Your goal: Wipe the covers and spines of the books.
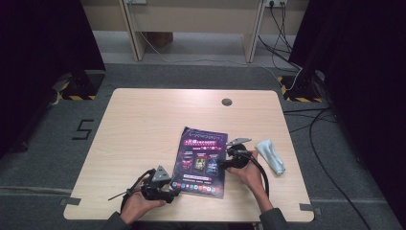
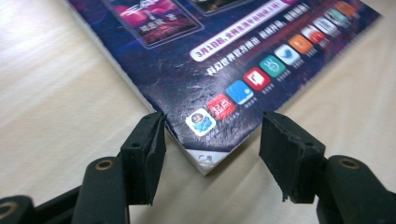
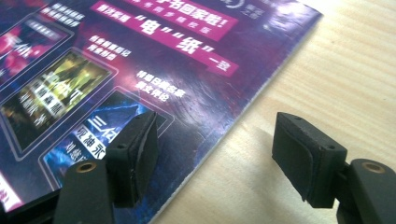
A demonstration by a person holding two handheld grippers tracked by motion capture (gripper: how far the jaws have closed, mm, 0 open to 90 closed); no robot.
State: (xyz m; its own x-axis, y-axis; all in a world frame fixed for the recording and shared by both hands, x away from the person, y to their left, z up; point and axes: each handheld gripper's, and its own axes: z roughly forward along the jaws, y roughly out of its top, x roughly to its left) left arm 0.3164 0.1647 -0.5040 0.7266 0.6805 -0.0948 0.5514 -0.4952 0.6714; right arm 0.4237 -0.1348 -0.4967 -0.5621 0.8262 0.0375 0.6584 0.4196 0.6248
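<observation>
At the near edge of the table (image 1: 124, 120), the left gripper (image 1: 167, 194) sits at the near left corner of the magazine (image 1: 201, 163), and the person's left hand (image 1: 139, 203) holds it just inside the table edge. In the left gripper view its jaws are spread wide, one on each side of that worn, whitish corner (image 2: 205, 161), and they do not press on it. A little farther, the right gripper (image 1: 222, 164) is at the right long edge of the magazine, held by the right hand (image 1: 251, 175). In the right gripper view its jaws are also spread apart: one stands over the cover, the other over the bare wood, with the edge (image 3: 243, 116) between them. The magazine lies flat on the near right part of the table, slightly turned. To the left and behind it the wood is free, so there is much room for moving there. On the right, a light blue cloth (image 1: 270, 155) lies just beside the right gripper, near the right table edge. Farther away, a small round dark cap (image 1: 227, 102) is set in the table top. The cover is dark purple with pink banners, small pictures and a row of coloured app icons (image 2: 261, 77) along its near edge.
</observation>
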